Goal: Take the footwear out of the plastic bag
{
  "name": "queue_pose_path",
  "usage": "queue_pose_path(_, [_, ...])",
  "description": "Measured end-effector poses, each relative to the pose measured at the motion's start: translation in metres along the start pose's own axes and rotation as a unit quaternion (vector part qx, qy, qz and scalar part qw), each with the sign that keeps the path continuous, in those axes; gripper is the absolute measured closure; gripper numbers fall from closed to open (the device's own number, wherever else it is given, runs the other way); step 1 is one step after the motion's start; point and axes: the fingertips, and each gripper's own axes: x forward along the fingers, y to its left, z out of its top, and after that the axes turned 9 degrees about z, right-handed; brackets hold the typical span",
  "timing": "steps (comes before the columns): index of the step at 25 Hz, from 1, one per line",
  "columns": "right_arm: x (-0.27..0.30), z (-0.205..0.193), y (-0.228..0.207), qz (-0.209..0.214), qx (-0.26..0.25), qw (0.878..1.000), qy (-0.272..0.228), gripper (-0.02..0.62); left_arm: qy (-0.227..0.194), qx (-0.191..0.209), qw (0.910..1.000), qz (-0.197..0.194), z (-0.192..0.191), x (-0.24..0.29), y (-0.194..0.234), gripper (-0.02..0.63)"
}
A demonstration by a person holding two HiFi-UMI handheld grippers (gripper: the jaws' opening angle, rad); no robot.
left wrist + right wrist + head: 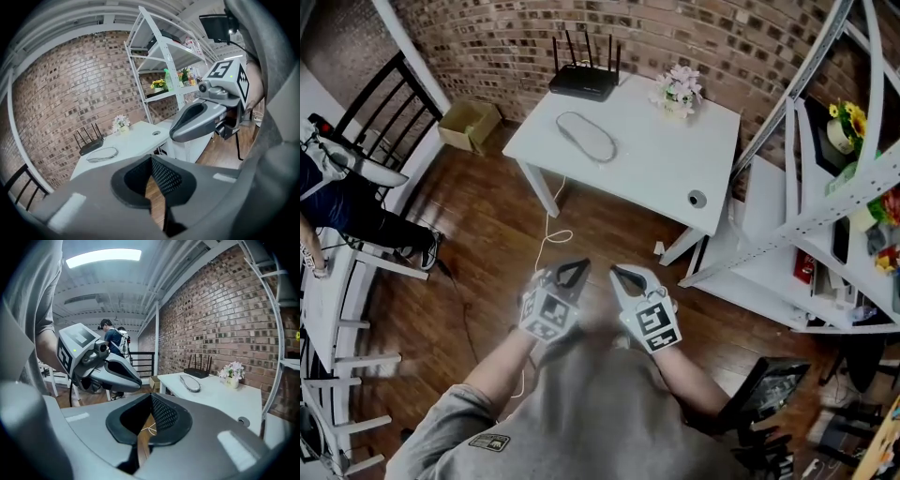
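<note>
The bag [586, 136] with the footwear [592, 141] lies flat on the tabletop [661, 173], well ahead of my hand-held grippers. My left hand-held gripper [573, 272] and right hand-held gripper [622, 276] hang side by side over the floor [487, 234], jaws together, empty. The router [584, 82] and flowers [678, 89] stand beyond the bag.

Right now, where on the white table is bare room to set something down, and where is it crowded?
The widest bare patch of the white table is its middle, between the plastic bag, the flowers and the cable hole. The strip along the near edge is free too. The far edge is crowded: the router and the flowers stand there.
</note>
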Motion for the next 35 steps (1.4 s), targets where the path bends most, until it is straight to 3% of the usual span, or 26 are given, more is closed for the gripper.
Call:
queue_pose_path(17, [0.140,0.047,-0.101,-0.139,0.059,0.988,0.029,0.581,-0.043,0.026,0.9937,-0.100,-0.040,0.103,0.163,0.604])
queue_pose_path(24, [0.167,0.037,-0.159,-0.139,0.061,0.988,0.041,0.581,-0.026,0.031,0.9938,-0.104,-0.046,0.164,0.190,0.604])
queue_pose_path(35, [0.189,0.024,-0.258,-0.085,0.061,0.993,0.053,0.581,0.059,0.080,0.9921,-0.076,-0.075,0.268,0.239,0.603])
